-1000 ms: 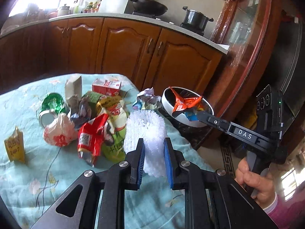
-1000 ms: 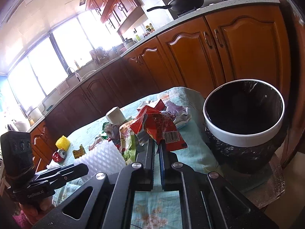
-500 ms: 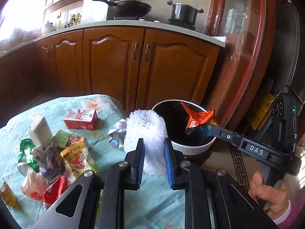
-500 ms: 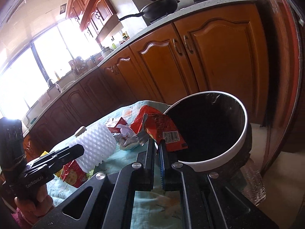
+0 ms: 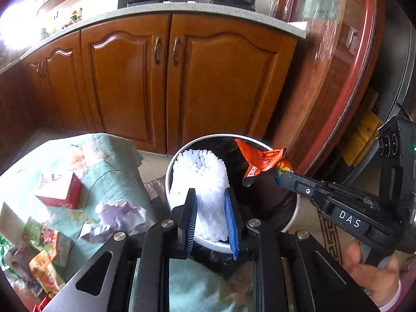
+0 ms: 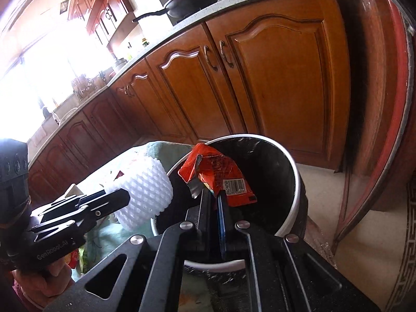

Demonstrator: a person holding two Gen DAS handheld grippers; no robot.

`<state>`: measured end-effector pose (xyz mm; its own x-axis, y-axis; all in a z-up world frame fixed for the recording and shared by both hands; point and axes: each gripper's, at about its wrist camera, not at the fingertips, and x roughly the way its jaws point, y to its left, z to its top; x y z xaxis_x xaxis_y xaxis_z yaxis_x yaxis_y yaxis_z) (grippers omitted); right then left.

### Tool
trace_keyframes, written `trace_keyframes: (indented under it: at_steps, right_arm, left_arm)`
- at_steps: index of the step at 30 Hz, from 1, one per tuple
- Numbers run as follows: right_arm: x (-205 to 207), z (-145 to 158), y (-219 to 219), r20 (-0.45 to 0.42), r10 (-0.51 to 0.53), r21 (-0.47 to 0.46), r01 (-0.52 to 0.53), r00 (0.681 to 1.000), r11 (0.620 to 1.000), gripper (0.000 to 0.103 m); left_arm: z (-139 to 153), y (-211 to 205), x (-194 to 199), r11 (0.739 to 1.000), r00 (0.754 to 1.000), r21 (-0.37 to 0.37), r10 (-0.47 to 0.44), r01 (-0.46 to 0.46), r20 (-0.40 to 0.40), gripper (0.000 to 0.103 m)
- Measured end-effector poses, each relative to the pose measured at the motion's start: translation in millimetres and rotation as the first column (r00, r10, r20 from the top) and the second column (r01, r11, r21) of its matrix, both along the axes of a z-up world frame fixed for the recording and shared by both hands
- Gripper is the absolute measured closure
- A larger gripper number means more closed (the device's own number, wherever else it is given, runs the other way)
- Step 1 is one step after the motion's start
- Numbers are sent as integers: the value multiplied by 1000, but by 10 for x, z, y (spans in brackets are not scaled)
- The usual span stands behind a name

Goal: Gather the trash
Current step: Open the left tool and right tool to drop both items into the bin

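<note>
My left gripper [image 5: 210, 202] is shut on a white foam fruit net [image 5: 201, 182] and holds it over the near left rim of the white trash bin [image 5: 295, 208], which has a black liner. My right gripper [image 6: 212, 195] is shut on a red snack wrapper [image 6: 221, 174] and holds it above the bin's open mouth [image 6: 267, 179]. The right gripper [image 5: 279, 174] and wrapper [image 5: 260, 161] also show in the left wrist view. The foam net [image 6: 145, 192] and left gripper [image 6: 114, 200] show in the right wrist view.
A table with a pale green cloth [image 5: 109, 171] lies left of the bin, with a red carton [image 5: 59, 191], crumpled foil [image 5: 117, 217] and several wrappers [image 5: 44, 260]. Wooden cabinets [image 5: 166, 83] stand behind. A glass cabinet door [image 5: 338, 78] is right.
Both grippers have moved from over the table to above the bin, carrying the foam net and the red wrapper. The table's trash pile has slid to the left.
</note>
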<state>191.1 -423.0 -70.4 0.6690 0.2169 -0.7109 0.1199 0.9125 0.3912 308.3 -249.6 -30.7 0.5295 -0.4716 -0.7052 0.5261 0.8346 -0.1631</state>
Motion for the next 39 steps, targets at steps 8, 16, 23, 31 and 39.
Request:
trace_keyframes:
  at_steps: [8, 16, 23, 31, 39]
  right_arm:
    - [154, -156, -132, -53, -16, -3, 16, 998, 1000, 75]
    - [0, -139, -174, -33, -48, 36, 49, 998, 998, 57]
    - [-226, -13, 48, 19, -48, 77, 47, 999, 996, 35]
    - [-408, 19, 454, 19, 7, 130, -9, 1000, 992, 35]
    - [-544, 2, 903, 6, 80, 157, -80, 997, 984, 35]
  left_arm:
    - [-148, -254, 291, 999, 999, 44, -6, 8, -36, 48]
    - [-83, 0, 70, 1000, 999, -16, 26, -27, -32, 39]
    - [-22, 426, -445, 996, 997, -52, 79, -78, 15, 37]
    - [18, 988, -1077, 989, 988, -54, 144, -141, 62, 36]
    - [62, 1609, -1626, 969, 966, -62, 244, -239, 89, 33]
